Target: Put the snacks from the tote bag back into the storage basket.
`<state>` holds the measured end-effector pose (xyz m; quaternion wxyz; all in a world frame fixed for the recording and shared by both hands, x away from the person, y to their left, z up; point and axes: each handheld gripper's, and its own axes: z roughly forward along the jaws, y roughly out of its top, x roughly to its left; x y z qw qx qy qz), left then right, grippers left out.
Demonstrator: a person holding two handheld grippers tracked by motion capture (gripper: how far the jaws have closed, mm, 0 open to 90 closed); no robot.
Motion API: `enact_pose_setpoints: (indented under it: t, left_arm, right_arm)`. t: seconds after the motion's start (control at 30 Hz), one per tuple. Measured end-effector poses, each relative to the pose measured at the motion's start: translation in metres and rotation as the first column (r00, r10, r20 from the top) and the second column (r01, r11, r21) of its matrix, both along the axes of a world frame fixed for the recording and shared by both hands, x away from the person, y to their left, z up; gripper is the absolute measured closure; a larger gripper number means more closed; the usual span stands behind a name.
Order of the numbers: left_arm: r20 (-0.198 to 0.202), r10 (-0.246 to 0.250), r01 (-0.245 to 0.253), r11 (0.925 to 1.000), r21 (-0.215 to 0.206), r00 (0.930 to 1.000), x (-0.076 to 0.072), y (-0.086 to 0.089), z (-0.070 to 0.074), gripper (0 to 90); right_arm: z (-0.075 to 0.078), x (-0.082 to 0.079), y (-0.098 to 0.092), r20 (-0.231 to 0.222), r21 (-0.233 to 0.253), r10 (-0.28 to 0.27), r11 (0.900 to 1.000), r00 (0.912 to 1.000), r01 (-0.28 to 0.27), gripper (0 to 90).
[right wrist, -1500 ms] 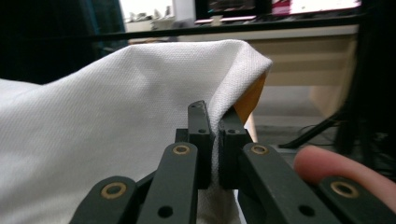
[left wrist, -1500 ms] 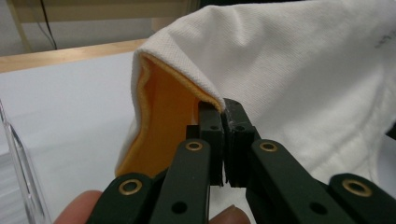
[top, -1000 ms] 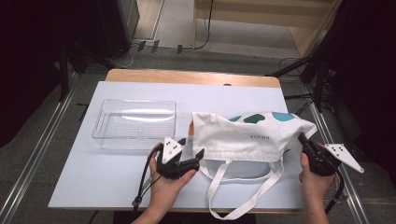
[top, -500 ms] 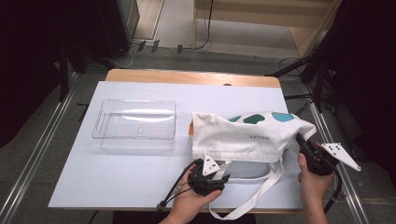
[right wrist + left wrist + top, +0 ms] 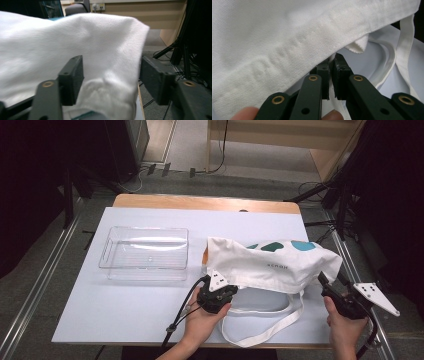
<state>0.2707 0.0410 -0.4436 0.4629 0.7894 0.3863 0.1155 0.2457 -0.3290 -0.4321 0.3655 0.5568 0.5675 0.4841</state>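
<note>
On the right half of a white table point(image 5: 125, 315), a white cloth tote bag point(image 5: 270, 265) lies on its side, its bulging body stretching from the table's middle to the right edge. Teal and blue shapes show along the bag's far side, and its long strap point(image 5: 260, 332) loops toward the near edge. At the bag's near left corner, the left gripper point(image 5: 227, 285) is held in a person's hand, its cable trailing to the near left. In the left gripper view, its two black jaws are pressed almost together on a fold of the bag's lower hem point(image 5: 287, 50). At the bag's near right end, the right gripper point(image 5: 322, 281) is held in the other hand. In the right gripper view, its jaws are spread wide on either side of the bag's bunched corner point(image 5: 110, 72), the left jaw touching the cloth. A clear plastic tray point(image 5: 145, 254) sits on the left of the table, just beside the bag.
</note>
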Motion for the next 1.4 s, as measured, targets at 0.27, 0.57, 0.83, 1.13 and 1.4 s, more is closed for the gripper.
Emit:
enact_pose_setpoints:
  t: [0.27, 0.57, 0.83, 1.13, 1.4]
  left_arm:
    - [-0.003, 0.000, 0.000, 0.9998, -0.021, 1.0000, 0.006, 0.000, 0.001, 85.9]
    - [0.012, 0.003, -0.003, 0.9992, -0.040, 0.9999, 0.005, 0.002, 0.003, 85.8]
    - [0.025, 0.013, -0.011, 0.9979, -0.063, 0.9996, 0.003, 0.006, 0.007, 85.8]
    - [0.036, 0.020, -0.017, 0.9959, -0.089, 0.9992, 0.001, 0.011, 0.011, 85.9]
    - [0.050, -0.006, 0.012, 0.9937, -0.111, 0.9987, -0.009, 0.009, 0.016, 85.7]
  right_arm:
    - [0.000, -0.041, 0.011, -0.001, -0.010, 0.020, 1.000, 0.9998, -0.020, 30.3]
    - [-0.015, -0.056, 0.033, -0.073, 0.013, 0.108, 0.994, 0.9915, -0.107, 30.8]
    - [-0.037, -0.056, 0.056, -0.204, 0.025, 0.167, 0.986, 0.9647, -0.165, 33.8]
    - [-0.052, -0.056, 0.059, -0.342, 0.027, 0.115, 0.993, 0.9328, -0.112, 63.7]
    - [-0.047, -0.054, 0.061, -0.303, 0.068, 0.199, 0.980, 0.9320, -0.187, 88.6]
